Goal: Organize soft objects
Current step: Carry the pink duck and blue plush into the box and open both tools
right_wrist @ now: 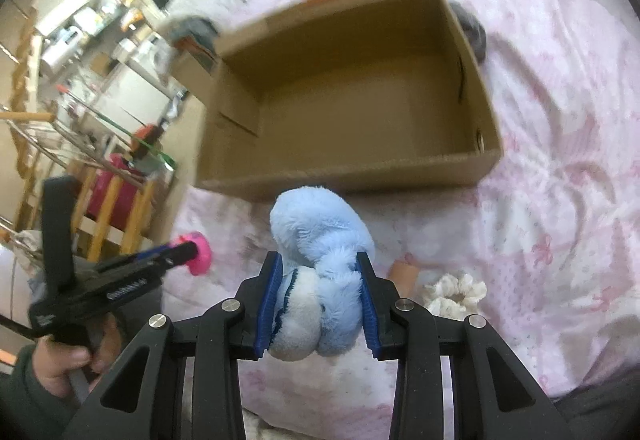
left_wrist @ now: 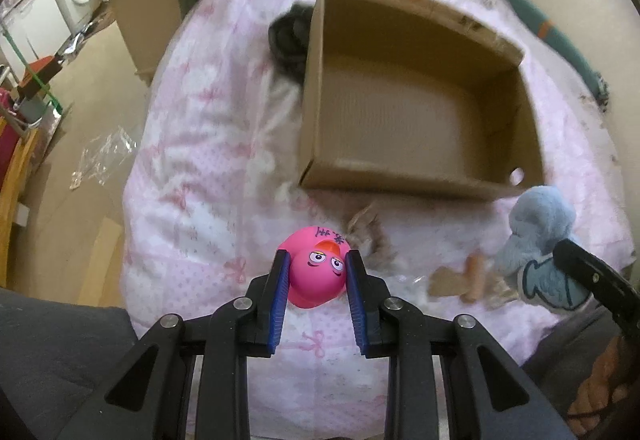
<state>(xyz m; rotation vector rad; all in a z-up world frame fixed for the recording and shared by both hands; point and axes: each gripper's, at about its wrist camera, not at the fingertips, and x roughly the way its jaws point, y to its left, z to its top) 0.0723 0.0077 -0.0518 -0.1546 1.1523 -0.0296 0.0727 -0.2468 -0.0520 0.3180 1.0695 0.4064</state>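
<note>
My left gripper (left_wrist: 318,260) is shut on a pink rubber duck (left_wrist: 316,272) and holds it above the pink bedspread, in front of an open, empty cardboard box (left_wrist: 420,111). My right gripper (right_wrist: 320,264) is shut on a light-blue plush toy (right_wrist: 320,264), just short of the box's near wall (right_wrist: 360,175). The plush also shows at the right of the left wrist view (left_wrist: 540,236). The duck and left gripper show at the left of the right wrist view (right_wrist: 196,252).
A dark grey soft object (left_wrist: 288,39) lies against the box's far left side. A brown furry item (left_wrist: 368,232), a tan toy (left_wrist: 460,280) and a cream scrunchie (right_wrist: 456,292) lie on the bedspread (right_wrist: 560,159). The bed edge drops to the floor at left.
</note>
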